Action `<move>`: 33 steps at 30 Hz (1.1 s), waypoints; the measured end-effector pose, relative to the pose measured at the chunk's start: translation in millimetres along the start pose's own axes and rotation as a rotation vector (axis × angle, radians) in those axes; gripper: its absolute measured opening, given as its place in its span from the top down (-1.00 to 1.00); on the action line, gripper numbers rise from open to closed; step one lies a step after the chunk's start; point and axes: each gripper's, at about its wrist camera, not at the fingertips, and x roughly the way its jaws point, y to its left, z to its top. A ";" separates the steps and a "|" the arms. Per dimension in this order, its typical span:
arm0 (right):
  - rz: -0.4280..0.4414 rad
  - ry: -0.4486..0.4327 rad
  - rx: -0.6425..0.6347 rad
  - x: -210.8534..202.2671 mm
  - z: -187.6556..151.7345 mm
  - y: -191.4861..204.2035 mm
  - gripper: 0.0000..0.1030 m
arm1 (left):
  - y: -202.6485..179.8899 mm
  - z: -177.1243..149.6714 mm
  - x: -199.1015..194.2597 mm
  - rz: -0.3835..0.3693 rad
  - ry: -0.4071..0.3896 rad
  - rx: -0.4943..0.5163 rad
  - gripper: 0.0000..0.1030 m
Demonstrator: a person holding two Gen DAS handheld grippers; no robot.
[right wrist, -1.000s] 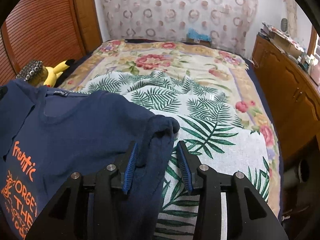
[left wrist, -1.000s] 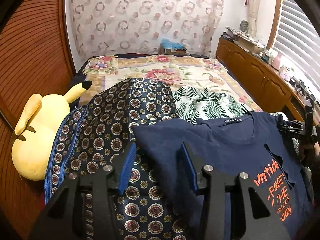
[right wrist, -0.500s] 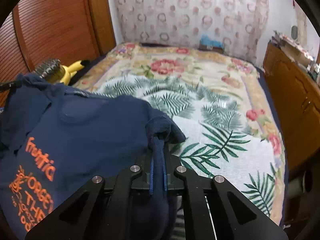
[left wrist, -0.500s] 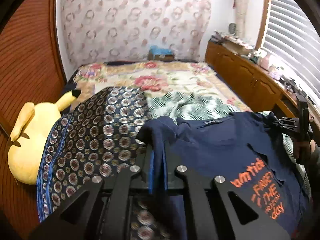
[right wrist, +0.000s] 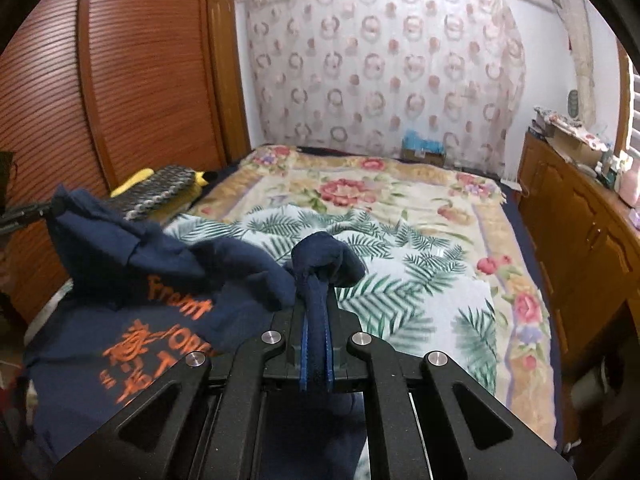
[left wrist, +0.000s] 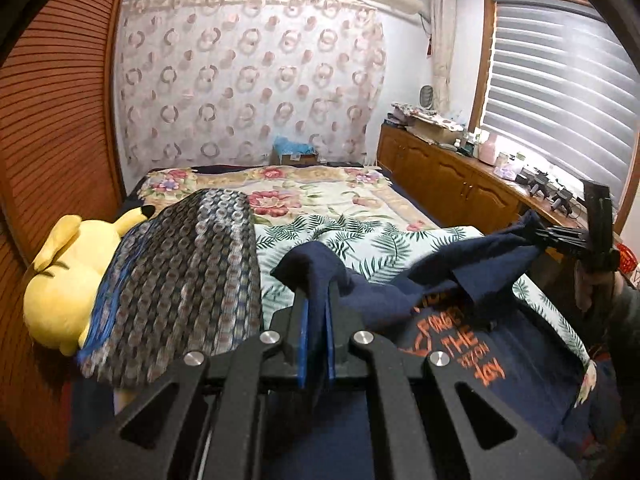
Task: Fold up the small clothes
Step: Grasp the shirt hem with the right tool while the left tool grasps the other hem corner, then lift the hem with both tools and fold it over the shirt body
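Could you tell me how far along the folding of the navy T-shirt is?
Done: each tool, left and right, is shut on a top corner of the navy T-shirt. In hand: the top edge is raised off the leaf-print blanket. Left: every fold; none shows yet.

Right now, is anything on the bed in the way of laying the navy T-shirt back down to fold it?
Nothing visible. Both grippers are shut on the navy T-shirt; beneath it lies only the palm-leaf blanket. The patterned cloth and yellow plush toy lie off to one side.
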 end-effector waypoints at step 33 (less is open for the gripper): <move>-0.003 0.077 0.090 -128.0 -163.5 41.0 0.78 | 13.0 -132.6 -105.3 0.140 0.086 -0.086 0.45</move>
